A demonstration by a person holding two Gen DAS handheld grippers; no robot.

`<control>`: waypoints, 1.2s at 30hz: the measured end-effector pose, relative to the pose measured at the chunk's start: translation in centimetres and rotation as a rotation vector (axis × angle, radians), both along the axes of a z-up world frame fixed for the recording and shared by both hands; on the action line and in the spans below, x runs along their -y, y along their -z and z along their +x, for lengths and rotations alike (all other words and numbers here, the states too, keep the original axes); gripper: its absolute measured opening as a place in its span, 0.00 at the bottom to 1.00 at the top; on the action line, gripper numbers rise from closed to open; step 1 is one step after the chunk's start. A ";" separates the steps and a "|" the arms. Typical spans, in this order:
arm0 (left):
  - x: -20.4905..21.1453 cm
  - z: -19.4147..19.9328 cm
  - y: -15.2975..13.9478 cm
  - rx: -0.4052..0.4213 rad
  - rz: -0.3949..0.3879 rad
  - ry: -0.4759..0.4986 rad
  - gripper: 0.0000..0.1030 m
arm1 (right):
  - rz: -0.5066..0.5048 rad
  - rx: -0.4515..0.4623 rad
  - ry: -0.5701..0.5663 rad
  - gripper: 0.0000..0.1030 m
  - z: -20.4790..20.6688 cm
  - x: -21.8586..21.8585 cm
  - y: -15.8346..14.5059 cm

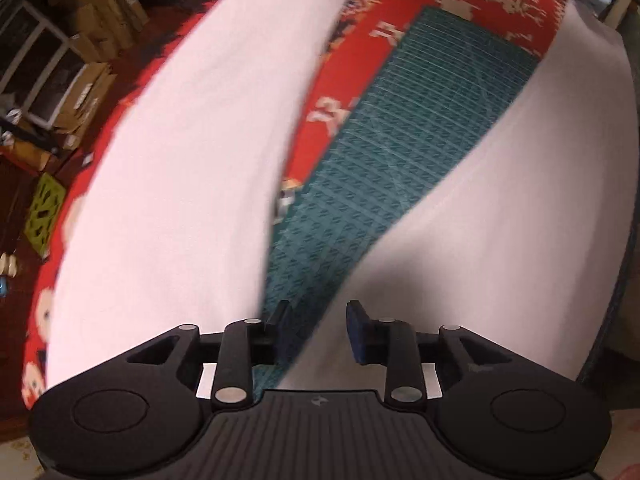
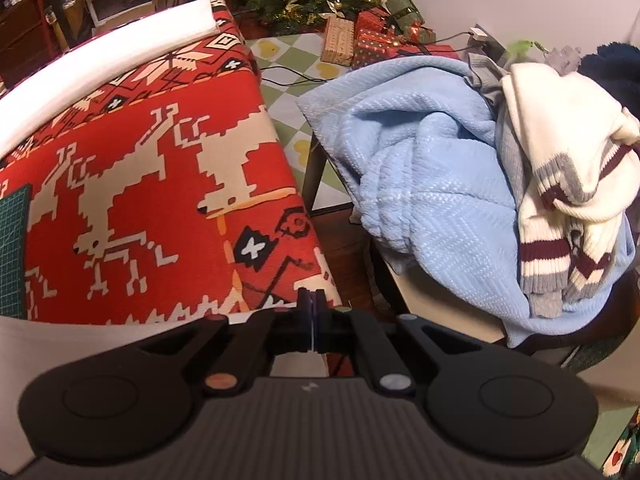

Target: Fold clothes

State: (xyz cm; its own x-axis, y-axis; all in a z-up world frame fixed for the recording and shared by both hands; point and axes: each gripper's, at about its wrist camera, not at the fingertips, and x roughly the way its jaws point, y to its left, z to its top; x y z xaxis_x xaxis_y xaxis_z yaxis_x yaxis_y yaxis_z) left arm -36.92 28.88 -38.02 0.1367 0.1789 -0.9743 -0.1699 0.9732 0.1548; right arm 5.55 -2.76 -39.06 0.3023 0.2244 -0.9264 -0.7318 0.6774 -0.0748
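White garment [image 1: 168,184] is spread on the red tablecloth [image 2: 160,184], running long from near to far. The left claw [image 1: 318,330] hangs spread right over its near edge, nothing pinched; the right claw [image 2: 311,312] is pressed together, empty, near the table's right corner

Left wrist view: steeply downward, close above white cloth [image 1: 168,184] and green mat [image 1: 384,152]. Right wrist view: downward at table edge, toward chair clothes pile [image 2: 460,168]. Shared: red tablecloth [image 2: 132,184], mat.
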 end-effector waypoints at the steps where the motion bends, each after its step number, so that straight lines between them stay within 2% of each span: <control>1: -0.2 -0.3 0.1 -0.004 -0.003 0.002 0.28 | 0.000 0.001 0.002 0.00 -0.1 0.0 -0.2; 2: -0.5 -0.6 0.1 -0.008 -0.006 0.005 0.23 | 0.003 0.007 -0.008 0.00 -0.3 -0.1 -0.5; 5: -1.2 -1.5 0.3 -0.019 -0.016 0.011 0.14 | 0.016 0.024 -0.039 0.01 -1.1 -0.6 -1.6; 12: -0.7 -2.7 2.9 -0.085 -0.006 0.112 0.14 | 0.054 -0.008 -0.025 0.01 -2.8 -1.7 -3.0; 15: -0.7 -3.2 3.0 -0.074 -0.005 0.127 0.14 | 0.051 -0.015 -0.034 0.01 -3.5 -2.4 -3.2; 18: -0.8 -3.3 3.0 -0.072 -0.042 0.123 0.14 | 0.051 -0.022 -0.040 0.01 -4.2 -3.1 -3.5; 20: -0.8 -3.5 3.0 -0.064 -0.057 0.133 0.05 | 0.053 -0.027 -0.044 0.01 -4.4 -3.6 -3.6; 23: -0.7 -3.5 3.1 -0.060 -0.072 0.148 0.02 | 0.057 -0.036 -0.044 0.01 -4.7 -4.2 -3.8; 26: -0.2 -3.4 3.1 -0.055 -0.052 0.158 0.00 | 0.063 -0.044 -0.053 0.01 -4.9 -4.9 -4.0; 29: -0.7 -3.3 2.5 -0.028 0.020 0.091 0.00 | 0.071 -0.054 -0.068 0.01 -5.2 -5.6 -3.9; 31: -1.9 -3.4 1.9 -0.011 0.043 -0.001 0.00 | 0.079 -0.062 -0.068 0.01 -5.4 -5.9 -3.9; 33: -2.7 -3.6 1.1 0.008 0.043 -0.036 0.00 | 0.093 -0.074 -0.071 0.01 -5.5 -6.2 -3.9; 34: -3.0 -3.8 0.7 0.017 0.042 -0.053 0.00 | 0.097 -0.079 -0.079 0.01 -5.7 -6.2 -4.0; 36: -2.1 -4.0 0.6 0.004 0.021 -0.013 0.08 | 0.105 -0.089 -0.097 0.02 -6.1 -6.4 -4.2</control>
